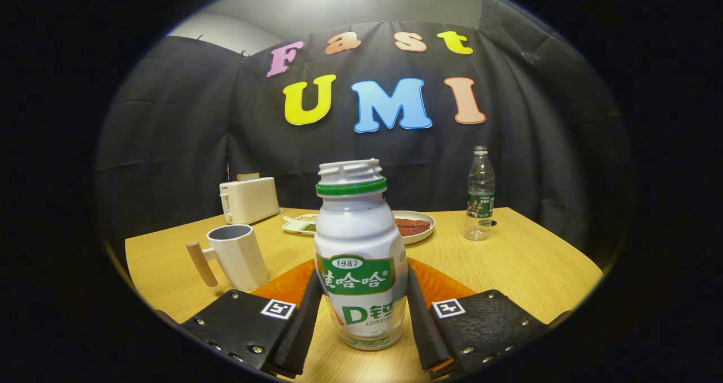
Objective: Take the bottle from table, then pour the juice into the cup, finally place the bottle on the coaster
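Observation:
A white juice bottle point(361, 230) with a green label and green neck ring stands upright between my fingers, its cap off. My gripper point(362, 275) is shut on the bottle, with one finger pressing each side of its lower body. An orange coaster point(443, 284) lies on the wooden table point(536, 259) just behind the bottle, partly hidden by it and by the fingers. Whether the bottle's base rests on the table I cannot tell. A cream cup point(240, 256) with a wooden handle stands ahead to the left, beside the coaster.
At the back of the table are a cream toaster point(248, 199), a small tray point(301, 225) with green bits and a white plate point(415, 225) holding something red-brown. A clear water bottle point(480, 194) stands at the far right.

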The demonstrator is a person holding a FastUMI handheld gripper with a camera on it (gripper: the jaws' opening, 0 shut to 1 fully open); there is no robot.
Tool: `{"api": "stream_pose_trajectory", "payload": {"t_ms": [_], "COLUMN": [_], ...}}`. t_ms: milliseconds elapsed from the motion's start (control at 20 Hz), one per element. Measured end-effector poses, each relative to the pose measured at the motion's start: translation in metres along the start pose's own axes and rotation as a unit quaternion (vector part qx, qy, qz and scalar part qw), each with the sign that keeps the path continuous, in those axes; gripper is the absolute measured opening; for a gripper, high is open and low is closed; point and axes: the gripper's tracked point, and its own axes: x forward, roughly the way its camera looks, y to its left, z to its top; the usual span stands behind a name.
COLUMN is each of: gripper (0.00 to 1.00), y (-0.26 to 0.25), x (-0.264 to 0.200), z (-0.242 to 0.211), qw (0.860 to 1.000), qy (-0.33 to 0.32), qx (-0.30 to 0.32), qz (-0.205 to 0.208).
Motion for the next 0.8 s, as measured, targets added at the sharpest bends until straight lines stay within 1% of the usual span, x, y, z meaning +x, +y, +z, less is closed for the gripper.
{"api": "stream_pose_trajectory", "payload": {"t_ms": [150,300,400,650,800], "gripper": [0.73,0.73,0.73,0.73,0.73], "y": [-0.003,-0.008,-0.005,-0.007,0.001], "x": [0.002,0.005,0.007,0.015,0.023], "z": [0.002,0.003,0.005,0.021,0.032], "qw": [1.0,0.998,0.995,0.985,0.978], "qy": [0.004,0.019,0.028,0.039,0.04], "qx": [-0.017,-0.058,-0.086,-0.156,-0.192], "qz": [-0.01,-0.029,-0.033,-0.065,-0.068]}}
